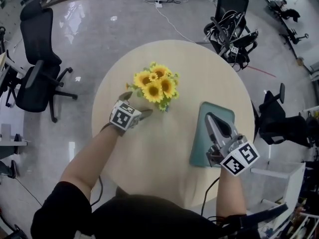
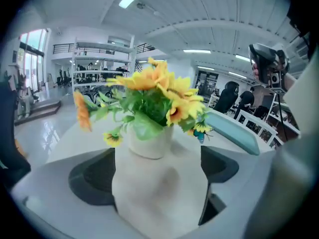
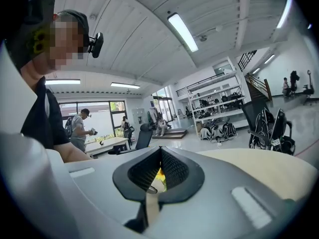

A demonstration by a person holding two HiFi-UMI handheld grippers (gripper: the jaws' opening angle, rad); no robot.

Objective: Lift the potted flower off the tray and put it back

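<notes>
**Potted sunflowers standing on the table, off the tray, with my open left gripper at the pot**

The potted flower (image 1: pixel 157 87) is a bunch of yellow sunflowers with green leaves in a small white pot. In the head view it stands upright on the bare top of the round beige table (image 1: pixel 149 153), a little toward 11 o'clock from the table's centre. It is not on the tray.

My left gripper (image 1: pixel 139 103) sits at about 8 o'clock from the pot and points at it. In the left gripper view its two dark jaws are spread wide apart with only tabletop between them. The pot (image 2: pixel 148 144) stands just past their tips, lined up with the gap, and I cannot tell whether either tip touches it.

The teal tray (image 1: pixel 199 151) is rectangular and lies at about 4 o'clock from the table's centre, apart from the pot. In the left gripper view its edge (image 2: pixel 234 131) shows at 2 o'clock behind the flowers.

My right gripper (image 1: pixel 211 119) is over the tray and points toward 12 o'clock. In the right gripper view its jaws (image 3: pixel 159 156) are closed together, tip to tip, and hold nothing.

Around the table is glossy grey floor. A black office chair (image 1: pixel 37 59) stands at 10 o'clock, and another chair (image 1: pixel 232 14) draped with cables stands at 1 o'clock.
</notes>
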